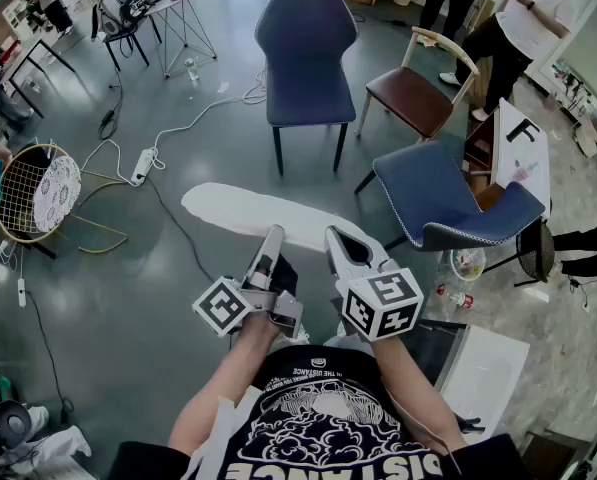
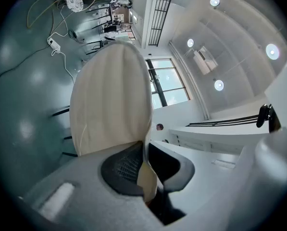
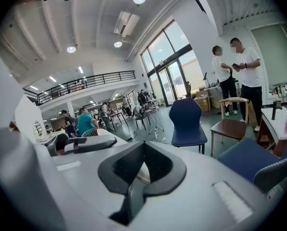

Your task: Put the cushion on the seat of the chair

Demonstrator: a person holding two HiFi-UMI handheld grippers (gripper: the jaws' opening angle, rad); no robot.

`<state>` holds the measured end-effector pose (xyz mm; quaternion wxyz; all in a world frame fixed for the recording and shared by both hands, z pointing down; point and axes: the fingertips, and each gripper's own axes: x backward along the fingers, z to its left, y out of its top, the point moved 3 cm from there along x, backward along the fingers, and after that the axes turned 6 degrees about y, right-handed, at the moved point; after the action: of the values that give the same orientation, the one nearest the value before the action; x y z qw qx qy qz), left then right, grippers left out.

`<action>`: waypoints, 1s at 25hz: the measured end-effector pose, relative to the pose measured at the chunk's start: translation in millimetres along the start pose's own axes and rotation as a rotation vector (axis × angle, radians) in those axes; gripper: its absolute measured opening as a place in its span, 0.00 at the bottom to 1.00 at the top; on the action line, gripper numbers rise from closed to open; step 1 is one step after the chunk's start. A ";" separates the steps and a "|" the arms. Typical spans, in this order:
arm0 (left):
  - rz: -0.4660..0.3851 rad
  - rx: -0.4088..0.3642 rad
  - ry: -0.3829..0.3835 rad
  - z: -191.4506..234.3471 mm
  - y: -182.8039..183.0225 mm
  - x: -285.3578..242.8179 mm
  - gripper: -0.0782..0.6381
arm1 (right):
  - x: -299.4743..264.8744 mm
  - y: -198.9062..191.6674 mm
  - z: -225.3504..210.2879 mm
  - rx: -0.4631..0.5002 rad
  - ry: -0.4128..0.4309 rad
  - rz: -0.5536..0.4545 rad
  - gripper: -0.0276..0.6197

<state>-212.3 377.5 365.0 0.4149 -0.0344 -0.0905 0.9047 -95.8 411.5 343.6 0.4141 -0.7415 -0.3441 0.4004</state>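
Grey glossy floor (image 1: pixel 128 298) spreads below. The left claw (image 1: pixel 274 232) is clamped on the cushion (image 1: pixel 243 211), a flat, cream, oval pad with a smooth rounded rim. It stretches ahead and leftward from that claw's tips. The right claw (image 1: pixel 337 236), just beside, pinches the cushion's near edge, a cream sliver showing between its jaws. A dark blue chair (image 1: pixel 306 53) stands well beyond both claws.

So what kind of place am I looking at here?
Probably a large open lab or workshop hall: a railed mezzanine, tall windows, and mismatched chairs standing on a bare floor with a power strip and trailing cables.
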 end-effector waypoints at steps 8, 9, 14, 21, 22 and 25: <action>0.024 0.020 -0.019 4.8 17.8 -4.5 0.16 | -16.7 -0.8 6.1 -0.015 -0.023 0.001 0.04; 0.026 0.017 -0.017 6.3 21.0 -5.5 0.16 | -19.3 -0.5 6.8 -0.014 -0.024 0.004 0.04; 0.024 0.038 -0.020 10.2 29.4 -12.5 0.16 | -29.8 0.9 7.4 -0.009 -0.015 0.021 0.04; 0.001 0.036 -0.019 15.8 41.4 -28.5 0.16 | -45.9 8.6 -4.8 -0.011 -0.001 0.010 0.04; -0.002 0.031 -0.017 17.0 41.7 -31.8 0.16 | -48.0 8.8 -8.7 -0.013 0.001 0.010 0.04; -0.014 0.018 -0.014 17.8 44.3 -48.0 0.16 | -57.3 12.9 -23.2 -0.024 0.018 0.011 0.04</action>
<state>-216.3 310.5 373.4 0.4209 -0.0235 -0.0857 0.9028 -98.5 350.0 357.6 0.4062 -0.7518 -0.3410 0.3918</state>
